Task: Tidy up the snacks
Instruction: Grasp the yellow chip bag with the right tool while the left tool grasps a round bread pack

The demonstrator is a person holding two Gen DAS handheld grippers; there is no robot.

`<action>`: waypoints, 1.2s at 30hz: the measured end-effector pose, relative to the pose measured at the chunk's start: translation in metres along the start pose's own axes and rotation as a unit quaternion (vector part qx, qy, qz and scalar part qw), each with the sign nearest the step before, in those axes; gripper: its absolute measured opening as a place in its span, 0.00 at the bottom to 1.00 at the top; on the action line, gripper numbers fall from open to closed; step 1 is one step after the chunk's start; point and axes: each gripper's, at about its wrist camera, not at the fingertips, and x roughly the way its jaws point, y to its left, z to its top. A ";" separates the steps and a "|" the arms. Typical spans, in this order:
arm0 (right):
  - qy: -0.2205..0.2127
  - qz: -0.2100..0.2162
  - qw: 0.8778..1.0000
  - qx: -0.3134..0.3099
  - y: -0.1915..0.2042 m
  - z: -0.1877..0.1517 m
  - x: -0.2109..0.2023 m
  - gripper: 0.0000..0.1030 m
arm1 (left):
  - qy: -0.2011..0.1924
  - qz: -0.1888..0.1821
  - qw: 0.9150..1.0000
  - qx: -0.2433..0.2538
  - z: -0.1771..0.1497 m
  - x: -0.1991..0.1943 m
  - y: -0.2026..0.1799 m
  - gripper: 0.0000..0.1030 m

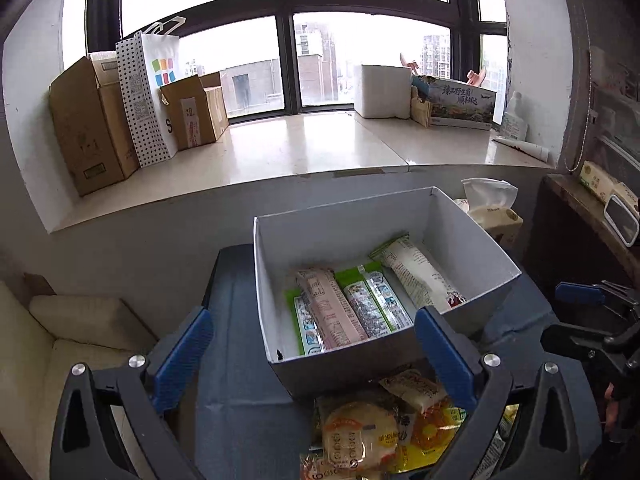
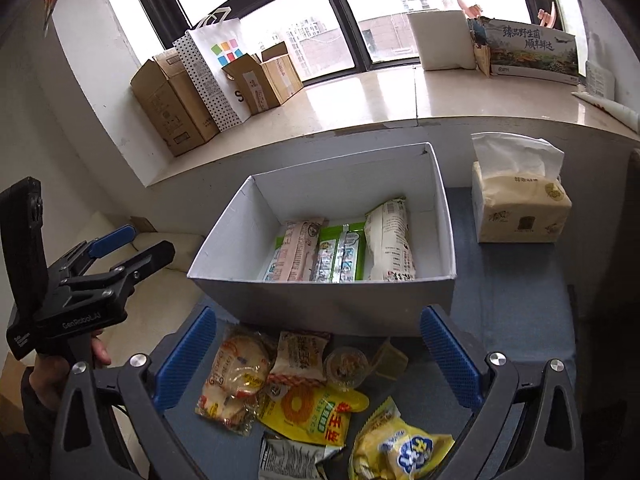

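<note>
A white open box (image 2: 320, 292) sits mid-frame, holding four long packets (image 2: 340, 248) lying flat side by side: pink, two green, one white. Loose snack bags (image 2: 304, 404), mostly yellow and orange, lie heaped just below it at lower centre.

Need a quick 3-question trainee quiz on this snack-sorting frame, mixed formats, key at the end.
1. True or false: the open white cardboard box holds no snacks yet.
2. Multiple choice: the beige tissue pack sits (A) inside the box, (B) on the blue tabletop beside the box, (C) on the windowsill.
3. Fill in: the loose pile with the yellow corn-ring snack bag lies on the ___ side of the box, closest to the right gripper.

Key:
1. False; several long wrapped snack bars lie side by side in it.
2. B.
3. Near; both the right gripper and the left gripper are open and empty.
</note>
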 end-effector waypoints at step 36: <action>0.059 -0.075 0.993 0.063 -0.056 -0.129 0.040 0.75 | 0.105 -0.016 0.994 -0.002 -0.151 -0.018 -0.006 1.00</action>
